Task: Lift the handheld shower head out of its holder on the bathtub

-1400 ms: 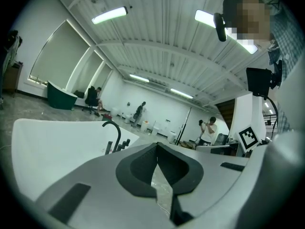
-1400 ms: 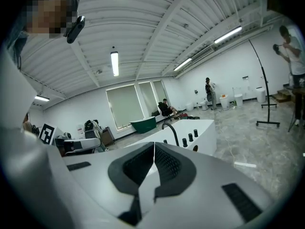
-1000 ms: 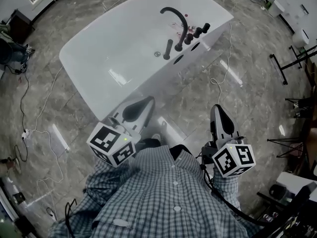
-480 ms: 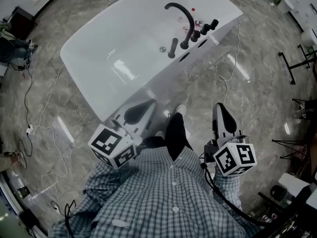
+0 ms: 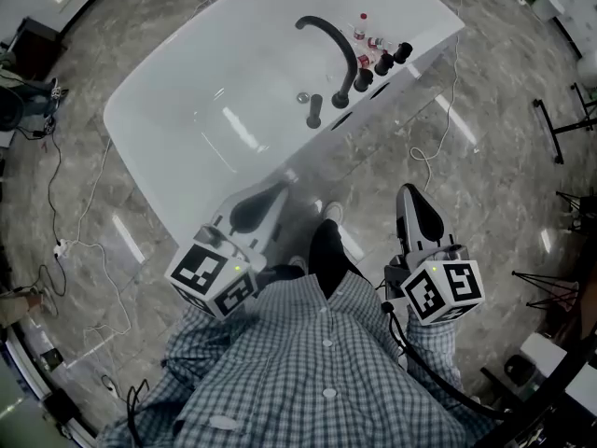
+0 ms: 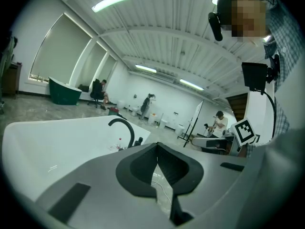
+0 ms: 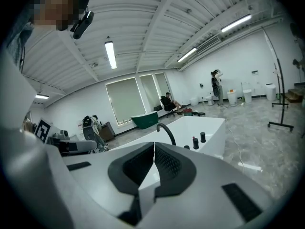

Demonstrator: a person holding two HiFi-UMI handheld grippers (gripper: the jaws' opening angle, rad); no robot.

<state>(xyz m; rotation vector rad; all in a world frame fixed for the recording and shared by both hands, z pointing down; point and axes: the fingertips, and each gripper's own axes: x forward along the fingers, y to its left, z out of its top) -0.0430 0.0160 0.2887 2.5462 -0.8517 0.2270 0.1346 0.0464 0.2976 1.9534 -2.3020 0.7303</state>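
Note:
The white bathtub (image 5: 187, 110) lies ahead of me on the marble floor. On its right rim stand a black arched faucet (image 5: 328, 37), black knobs (image 5: 384, 63) and the black handheld shower head (image 5: 315, 110), upright in its holder. My left gripper (image 5: 282, 189) is shut and empty, short of the tub's near end. My right gripper (image 5: 407, 191) is also shut and empty, over the floor to the right of the tub. The left gripper view shows the faucet (image 6: 125, 127) beyond the closed jaws; in the right gripper view the faucet (image 7: 167, 131) and knobs (image 7: 203, 137) are visible.
Small bottles (image 5: 362, 26) stand on the tub rim behind the faucet. White cables (image 5: 438, 119) trail over the floor on both sides. Black stands (image 5: 560, 129) are at the right. A dark trouser leg and a shoe (image 5: 332, 215) show between the grippers. People (image 6: 220, 123) stand far back.
The tub has drawn nearer as both grippers came forward and a little down, still shut. A leg and shoe have appeared between them.

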